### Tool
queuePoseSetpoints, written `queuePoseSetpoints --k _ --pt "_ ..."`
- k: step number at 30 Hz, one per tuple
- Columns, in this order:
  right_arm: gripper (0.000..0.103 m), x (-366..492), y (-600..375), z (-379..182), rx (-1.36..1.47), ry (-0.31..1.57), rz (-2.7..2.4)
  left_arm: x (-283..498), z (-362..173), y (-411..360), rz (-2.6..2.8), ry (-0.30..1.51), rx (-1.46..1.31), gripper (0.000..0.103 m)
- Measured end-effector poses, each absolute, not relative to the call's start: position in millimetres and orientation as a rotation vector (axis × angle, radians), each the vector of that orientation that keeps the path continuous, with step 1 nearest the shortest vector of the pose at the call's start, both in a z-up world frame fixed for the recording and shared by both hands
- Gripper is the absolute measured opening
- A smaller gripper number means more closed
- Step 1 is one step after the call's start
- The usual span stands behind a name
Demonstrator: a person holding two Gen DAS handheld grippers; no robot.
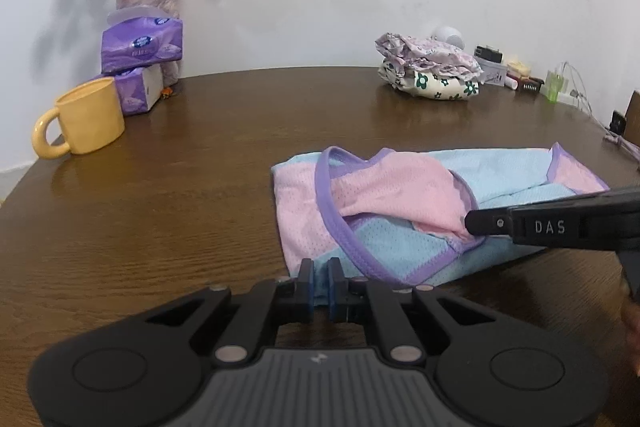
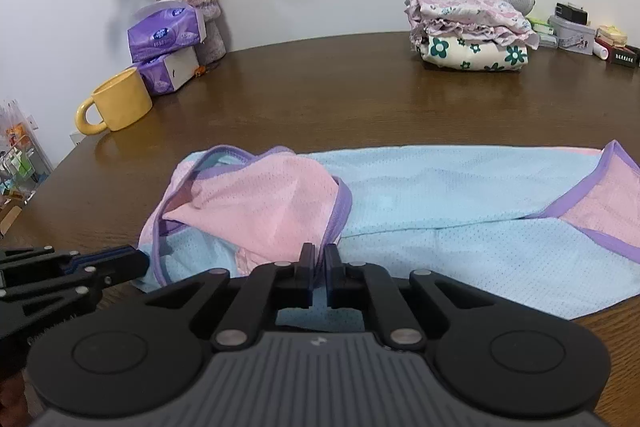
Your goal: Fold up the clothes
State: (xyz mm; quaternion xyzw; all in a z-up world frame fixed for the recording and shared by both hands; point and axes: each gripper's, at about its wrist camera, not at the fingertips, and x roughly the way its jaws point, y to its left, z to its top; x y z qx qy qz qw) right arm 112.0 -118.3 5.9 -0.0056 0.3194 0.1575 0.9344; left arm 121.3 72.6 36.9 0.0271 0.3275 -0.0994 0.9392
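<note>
Left gripper (image 1: 319, 277) fingers pinching the pink-and-blue mesh garment (image 1: 384, 227) at its near hem, right gripper (image 2: 319, 261) fingers clamping its pink flap, garment lying by the worktop (image 1: 200, 187) near edge

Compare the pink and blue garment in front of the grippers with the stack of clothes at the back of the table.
The pink and blue garment lies spread low over the table, only partly folded; the stack of clothes is folded into a compact pile. The garment is plain mesh with purple trim; the stack is floral print with frills. The left gripper and right gripper are both shut on the garment's near edge; nothing touches the stack. Both rest on the same table.
</note>
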Motion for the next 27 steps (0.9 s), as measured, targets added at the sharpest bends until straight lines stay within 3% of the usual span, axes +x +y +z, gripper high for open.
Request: queuePoseSetpoints --k 27 --pt "0.010 111 -116 6 -0.011 0.653 0.325 143 61 70 -0.197 0.617 0.061 0.012"
